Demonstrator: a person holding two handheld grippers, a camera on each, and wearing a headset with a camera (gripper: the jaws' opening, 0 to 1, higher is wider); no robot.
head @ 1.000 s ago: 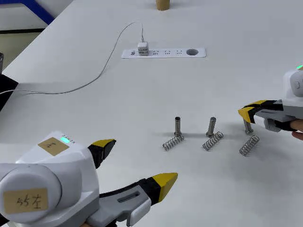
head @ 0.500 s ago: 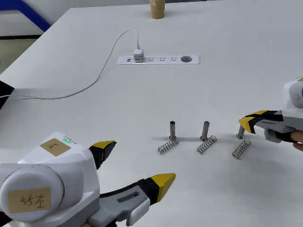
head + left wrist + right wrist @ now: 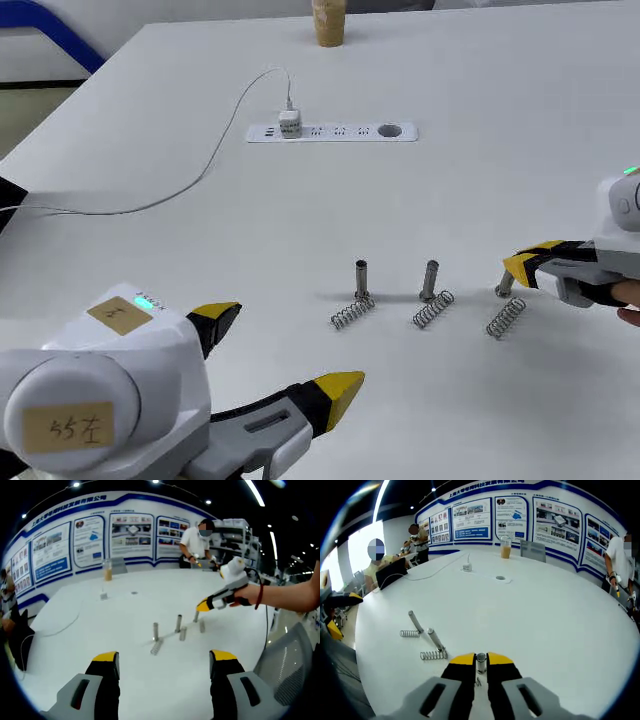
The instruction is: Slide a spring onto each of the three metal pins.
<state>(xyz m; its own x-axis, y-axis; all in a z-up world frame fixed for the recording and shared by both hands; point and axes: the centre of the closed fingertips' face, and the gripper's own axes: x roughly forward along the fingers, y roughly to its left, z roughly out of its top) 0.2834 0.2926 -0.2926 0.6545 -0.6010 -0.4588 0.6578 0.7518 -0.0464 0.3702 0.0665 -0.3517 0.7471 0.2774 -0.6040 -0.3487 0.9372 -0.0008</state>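
Note:
Three metal pins stand in a row on the white table: left pin (image 3: 361, 278), middle pin (image 3: 430, 280), right pin (image 3: 505, 286). A spring lies in front of each: left spring (image 3: 352, 311), middle spring (image 3: 433, 309), right spring (image 3: 506, 317). My right gripper (image 3: 522, 265) comes in from the right, and its yellow tips are closed around the right pin (image 3: 481, 663). The other two pins (image 3: 435, 639) (image 3: 415, 621) show to the left in the right gripper view. My left gripper (image 3: 280, 355) hovers open near the front edge with nothing in it, well short of the pins (image 3: 155, 631).
A white power strip (image 3: 330, 131) with a plugged charger (image 3: 290, 124) and a cable (image 3: 200, 175) lies further back. A paper cup (image 3: 328, 22) stands at the far edge. People sit and stand around the table (image 3: 377, 555).
The head camera has tipped, so everything has slid down and left in view. My right gripper has settled a little lower on the right pin. The left gripper stays open.

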